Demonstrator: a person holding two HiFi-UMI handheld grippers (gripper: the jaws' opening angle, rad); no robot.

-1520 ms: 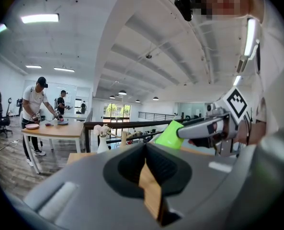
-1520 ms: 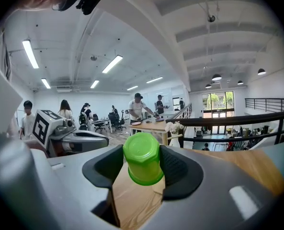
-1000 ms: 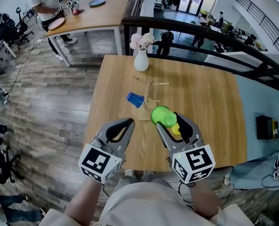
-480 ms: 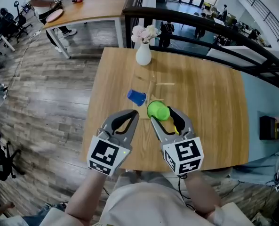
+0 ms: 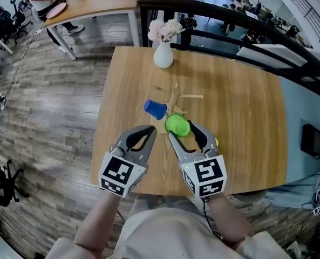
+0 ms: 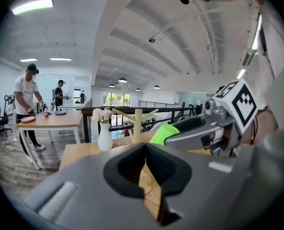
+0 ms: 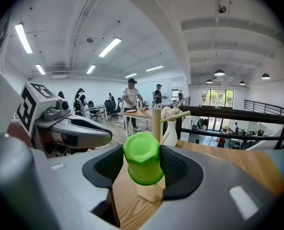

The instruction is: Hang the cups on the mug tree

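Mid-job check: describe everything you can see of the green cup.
The green cup is bright, plastic-looking and tapered, with no handle showing. The right claw is shut on its sides and holds it tilted, closed base up and wider rim down. It is over the wooden table, just in front of the mug tree; whether it touches either cannot be told.

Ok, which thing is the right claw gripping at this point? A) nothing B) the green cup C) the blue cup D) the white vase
B: the right gripper view shows the green cup clamped in the right claw, while the blue cup lies on the table.
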